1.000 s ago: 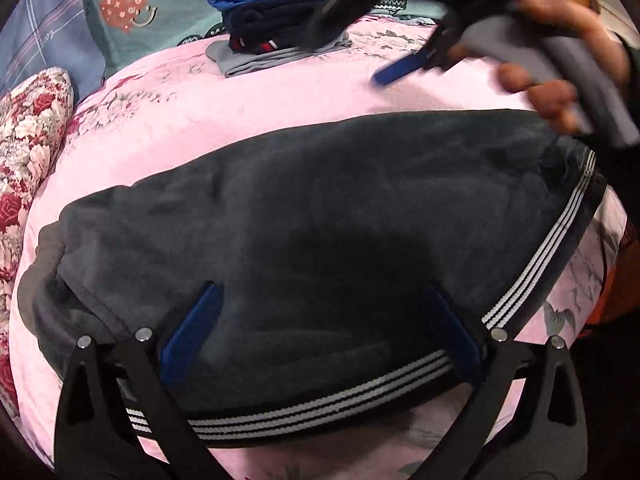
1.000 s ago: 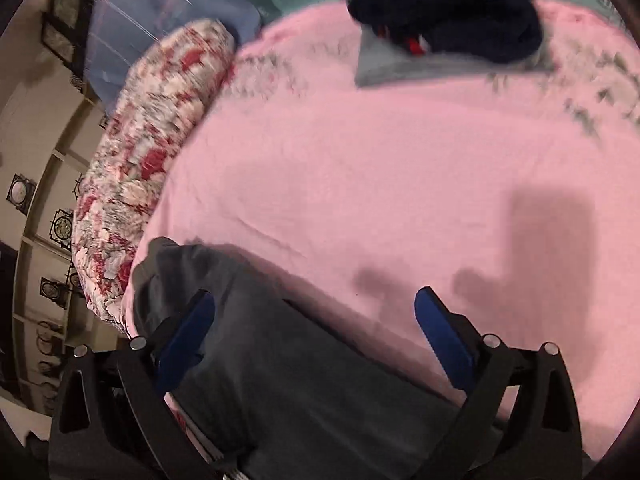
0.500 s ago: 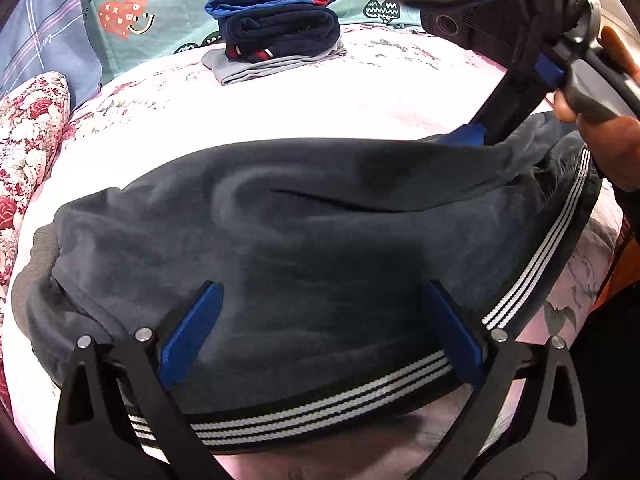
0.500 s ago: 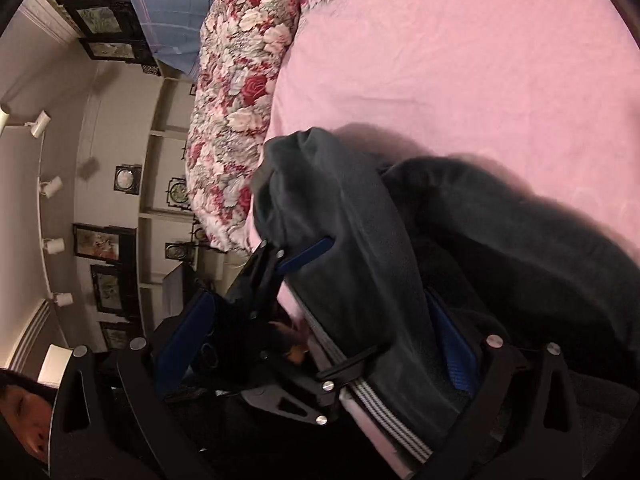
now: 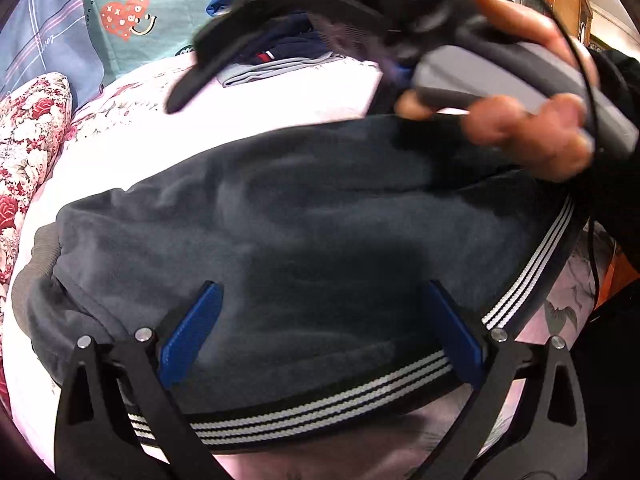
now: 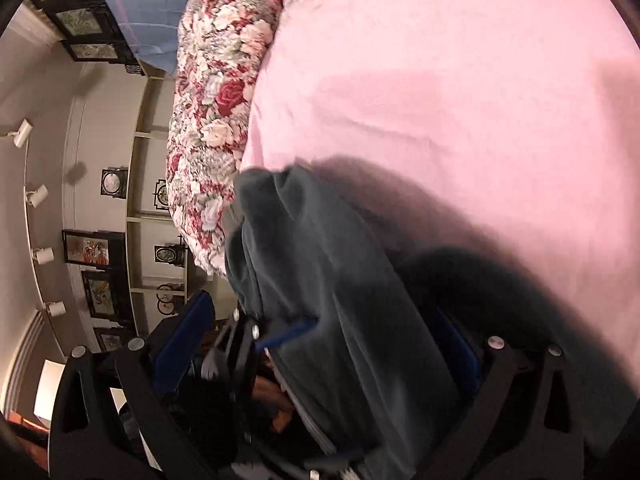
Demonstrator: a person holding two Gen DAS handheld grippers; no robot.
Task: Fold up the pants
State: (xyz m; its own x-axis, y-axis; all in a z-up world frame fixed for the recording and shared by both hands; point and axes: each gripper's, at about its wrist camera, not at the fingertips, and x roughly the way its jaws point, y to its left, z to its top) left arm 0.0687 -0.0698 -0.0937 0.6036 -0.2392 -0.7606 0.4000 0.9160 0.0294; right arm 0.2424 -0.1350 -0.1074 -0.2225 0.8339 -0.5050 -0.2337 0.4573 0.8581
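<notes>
Dark grey fleece pants (image 5: pixel 312 240) with a striped black-and-white waistband (image 5: pixel 320 408) lie folded across the pink bed (image 5: pixel 304 100). My left gripper (image 5: pixel 320 328) is open, its blue pads hovering over the pants just behind the waistband. My right gripper (image 6: pixel 320 340) is open with its jaws wide, straddling the far edge of the pants (image 6: pixel 320 280); the fabric runs between its fingers. In the left wrist view the right gripper (image 5: pixel 304 12) and the hand holding it are blurred above the pants' far right corner.
A stack of folded clothes (image 5: pixel 280 56) sits at the back of the bed. A floral pillow (image 5: pixel 28 132) lies at the left edge, also seen in the right wrist view (image 6: pixel 216 100). Teal and blue bedding (image 5: pixel 132 20) is behind. The pink bed surface (image 6: pixel 460 100) stretches beyond the pants.
The right gripper swung down from above the bed to the pants' far edge, rolled sideways, then rose toward the camera. The fabric there is slightly rumpled. The left gripper has stayed put.
</notes>
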